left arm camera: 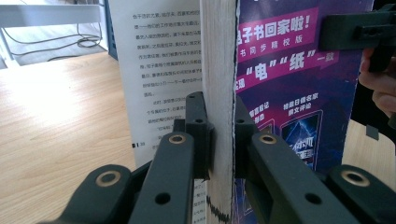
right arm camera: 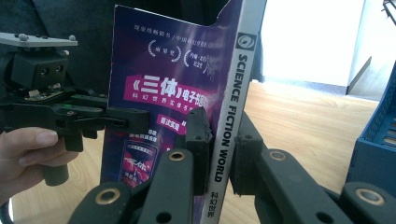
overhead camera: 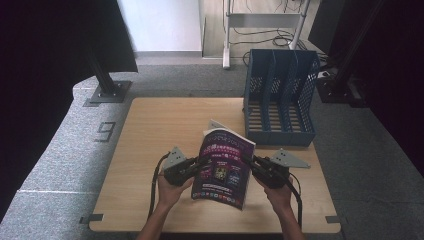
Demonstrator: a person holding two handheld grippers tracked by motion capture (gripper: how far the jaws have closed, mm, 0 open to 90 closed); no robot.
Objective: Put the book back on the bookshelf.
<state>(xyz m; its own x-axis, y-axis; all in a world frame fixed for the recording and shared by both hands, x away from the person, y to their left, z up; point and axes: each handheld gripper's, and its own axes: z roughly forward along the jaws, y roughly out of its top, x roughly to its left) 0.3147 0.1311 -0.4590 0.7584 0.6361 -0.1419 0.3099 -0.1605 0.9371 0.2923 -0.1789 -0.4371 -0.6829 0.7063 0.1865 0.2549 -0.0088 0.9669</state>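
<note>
Hands at a wooden table [overhead camera: 150, 130] lift a purple magazine [overhead camera: 225, 167] just in front of the blue file rack [overhead camera: 280, 95], seen from the high camera. The left gripper [overhead camera: 197, 165] pinches the page edge, the right gripper [overhead camera: 254, 164] the spine side, and the magazine hangs tilted between them, clear of the tabletop by the look of it.

From the left gripper view, the jaws are pressed onto the block of pages of the magazine [left arm camera: 280, 84], one pad on the cover side and one behind; a loose printed page [left arm camera: 159, 70] fans away from the rack-side grip. Tucking that page in before moving on would likely prevent a crease.

From the right gripper view, the jaws clamp the spine of the magazine [right arm camera: 233, 93], with the rack [right arm camera: 378, 140] at the far edge of the frame and the left gripper [right arm camera: 137, 119] holding the opposite side. Judged from here, the step is to stand the magazine upright and steer it spine-down into a rack slot, both grips held firm and level.
</note>
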